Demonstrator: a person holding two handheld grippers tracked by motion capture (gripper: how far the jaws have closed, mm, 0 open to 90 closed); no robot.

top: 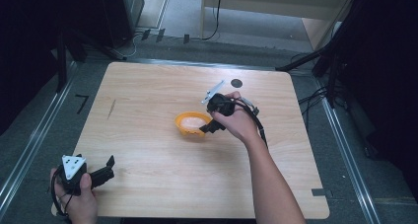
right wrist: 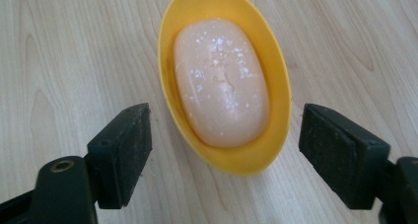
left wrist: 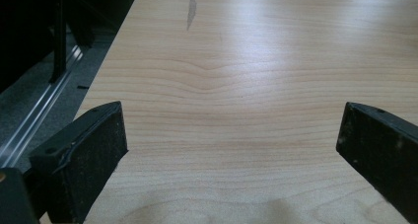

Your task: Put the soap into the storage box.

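A yellow oval soap dish [right wrist: 273, 71] [top: 183, 127] lies near the middle of the wooden table, with a pale peach bar of soap [right wrist: 220, 81] [top: 193, 120] resting in it. My right gripper [right wrist: 224, 135] [top: 207, 129] hovers just above the dish's near end, open, its jaws spread wider than the dish and touching nothing. My left gripper [left wrist: 231, 130] [top: 109, 166] sits at the table's front left corner, open over bare wood with nothing between the jaws.
The wooden table [top: 148, 150] has a small dark streak [top: 112, 108] at the left and a black round mark [top: 236, 83] at the back. Dark stands and cables line the floor around it.
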